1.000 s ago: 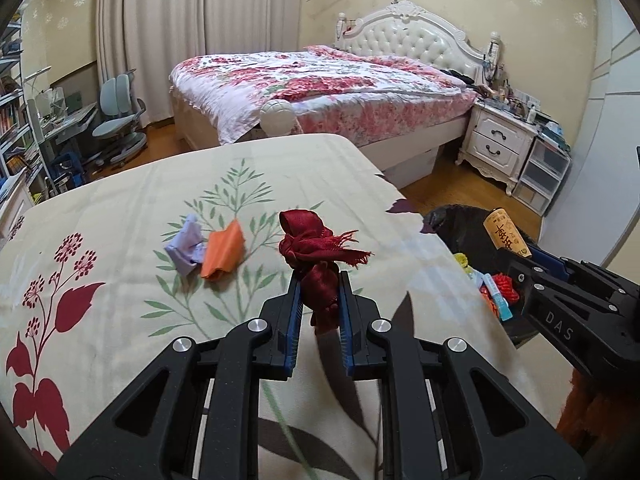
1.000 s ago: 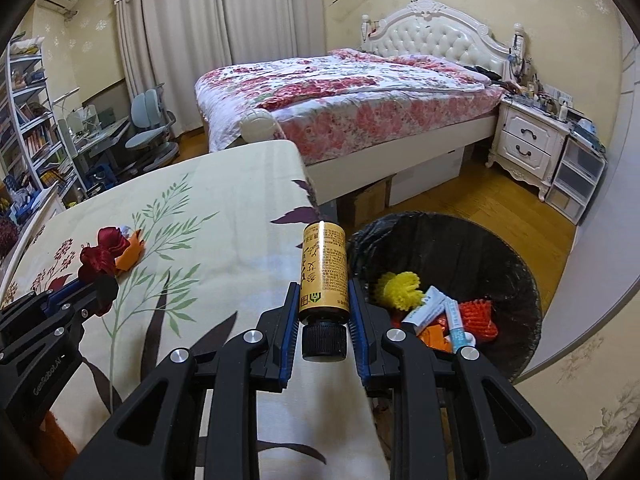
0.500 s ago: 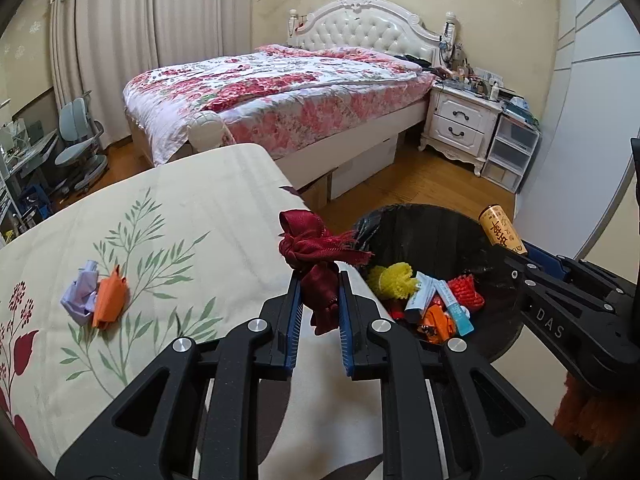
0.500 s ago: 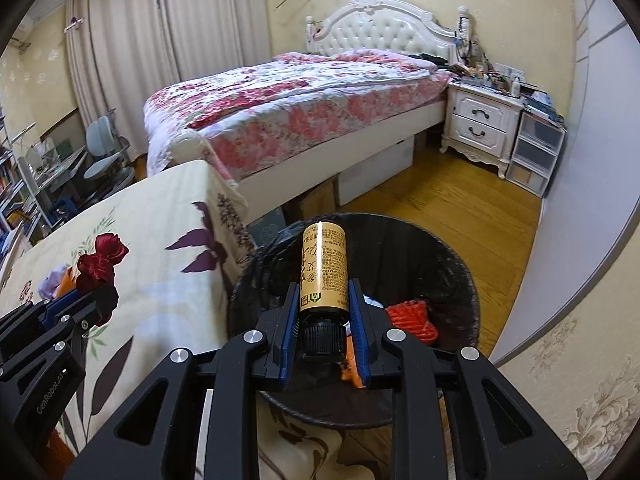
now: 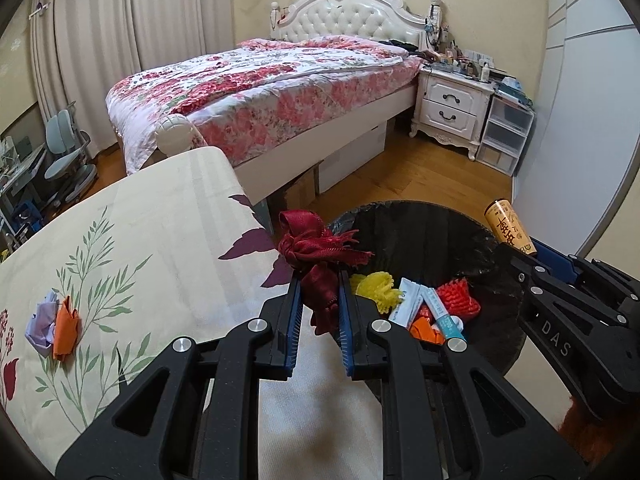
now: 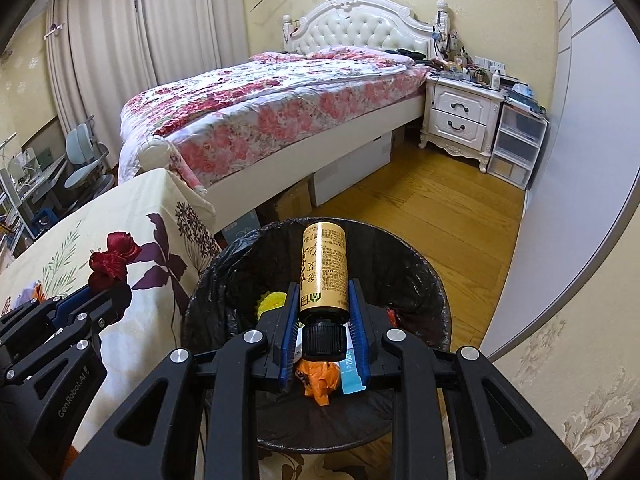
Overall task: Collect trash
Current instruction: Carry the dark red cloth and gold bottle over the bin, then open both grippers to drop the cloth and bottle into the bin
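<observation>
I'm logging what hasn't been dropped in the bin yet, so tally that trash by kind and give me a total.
Crumpled paper wads on the tablecloth: 2, the lilac paper wad and the orange paper wad
Red fabric scrap, held in the left claw: 1
Gold bottle, held in the right claw: 1
Total: 4

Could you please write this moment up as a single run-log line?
left tool: shut on red cloth, at bin edge | right tool: shut on gold bottle, over black bin | table: purple and orange scraps remain
</observation>
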Demonstrator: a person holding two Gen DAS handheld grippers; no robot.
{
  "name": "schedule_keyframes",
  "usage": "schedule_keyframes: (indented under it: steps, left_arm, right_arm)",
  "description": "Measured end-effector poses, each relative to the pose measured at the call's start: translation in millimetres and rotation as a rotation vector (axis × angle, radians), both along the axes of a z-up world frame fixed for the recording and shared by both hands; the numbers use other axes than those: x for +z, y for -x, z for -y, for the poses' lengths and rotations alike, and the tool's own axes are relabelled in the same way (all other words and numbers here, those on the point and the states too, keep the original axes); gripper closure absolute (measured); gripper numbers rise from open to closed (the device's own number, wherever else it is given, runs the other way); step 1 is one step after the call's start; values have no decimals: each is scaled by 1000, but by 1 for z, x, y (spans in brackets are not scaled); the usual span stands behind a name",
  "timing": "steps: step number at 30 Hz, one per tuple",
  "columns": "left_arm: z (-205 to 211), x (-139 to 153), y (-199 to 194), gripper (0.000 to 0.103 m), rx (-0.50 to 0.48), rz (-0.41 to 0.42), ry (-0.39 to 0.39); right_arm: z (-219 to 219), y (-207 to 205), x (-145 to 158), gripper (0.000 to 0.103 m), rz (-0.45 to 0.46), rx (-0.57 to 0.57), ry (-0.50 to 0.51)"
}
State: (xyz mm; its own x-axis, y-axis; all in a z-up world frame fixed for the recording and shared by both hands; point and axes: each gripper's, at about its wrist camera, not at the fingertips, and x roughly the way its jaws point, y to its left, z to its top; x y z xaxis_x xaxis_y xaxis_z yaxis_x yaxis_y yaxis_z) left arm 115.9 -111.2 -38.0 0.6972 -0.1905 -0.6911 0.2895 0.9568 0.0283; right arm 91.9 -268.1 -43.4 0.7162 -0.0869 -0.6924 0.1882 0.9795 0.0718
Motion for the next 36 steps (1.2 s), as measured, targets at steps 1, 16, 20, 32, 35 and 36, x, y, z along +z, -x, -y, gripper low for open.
schedule_keyframes:
  steps: [1, 16, 20, 32, 35, 36]
  left_arm:
    - [1, 0, -1, 87, -2, 0, -2]
    - [29, -9, -14, 87, -34, -9, -30]
    - [34, -11, -15, 86, -47, -16, -38]
    - [28, -13, -17, 49, -31, -24, -41]
    - [26, -12, -15, 39, -24, -14, -43]
    - [26, -11, -14, 37, -22, -12, -44]
  right_arm:
    - [2, -1, -1, 78, -3, -2, -5]
    - [16, -10, -14, 78, -39, -30, -32]
    - [17, -10, -16, 78, -42, -29, -31]
    - [20, -7, -19, 68, -42, -54, -19]
    - [21, -5, -17, 64, -40, -62, -12]
    - [21, -4, -16, 61, -38, -65, -10]
